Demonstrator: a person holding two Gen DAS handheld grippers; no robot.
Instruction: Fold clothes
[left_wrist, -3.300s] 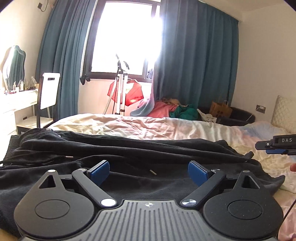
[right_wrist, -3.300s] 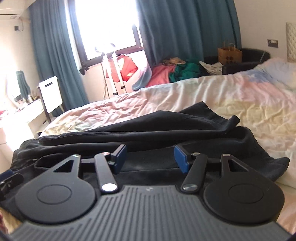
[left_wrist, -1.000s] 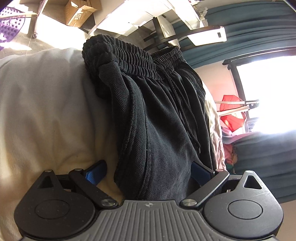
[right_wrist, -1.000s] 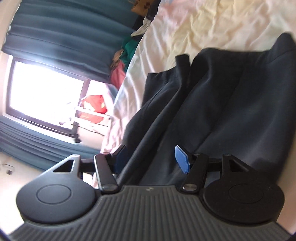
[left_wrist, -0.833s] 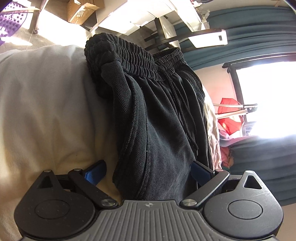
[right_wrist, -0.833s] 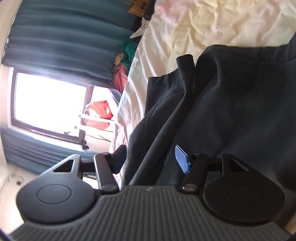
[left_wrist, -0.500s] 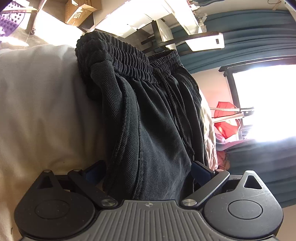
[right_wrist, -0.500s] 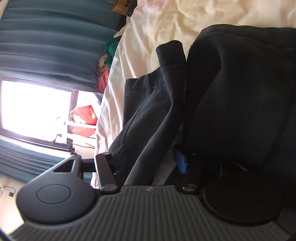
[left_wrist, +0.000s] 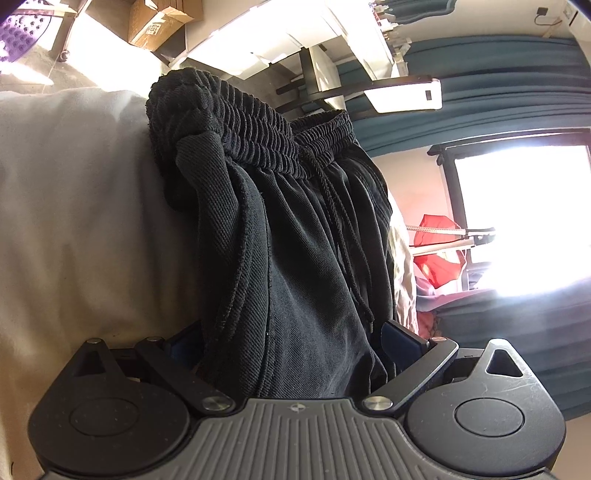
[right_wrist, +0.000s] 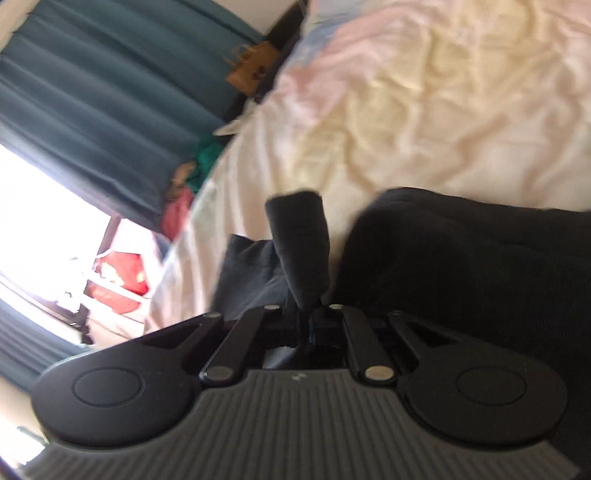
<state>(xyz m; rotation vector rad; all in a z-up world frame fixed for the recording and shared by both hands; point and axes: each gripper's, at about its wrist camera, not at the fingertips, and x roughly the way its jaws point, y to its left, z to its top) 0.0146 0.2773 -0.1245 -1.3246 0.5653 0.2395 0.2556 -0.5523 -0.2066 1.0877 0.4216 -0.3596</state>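
Observation:
Black drawstring trousers lie on the pale bed sheet, and both views are rolled sideways. Their ribbed waistband is at the far end in the left wrist view. My left gripper is open, with a thick fold of the trousers' side edge between its blue pads. In the right wrist view, my right gripper is shut on a thin fold of the trousers near the leg end. A dark flap stands up just beyond the fingers. The frame is blurred.
The rumpled pastel sheet stretches beyond the trousers. Off the bed stand a cardboard box, a white chair, teal curtains, a red garment on a rack, a clothes pile and a paper bag.
My right gripper's fingers have shut on the trousers' fabric. My left gripper has slid further onto the side fold and stays open. Both grippers have rolled sideways since the earliest frames.

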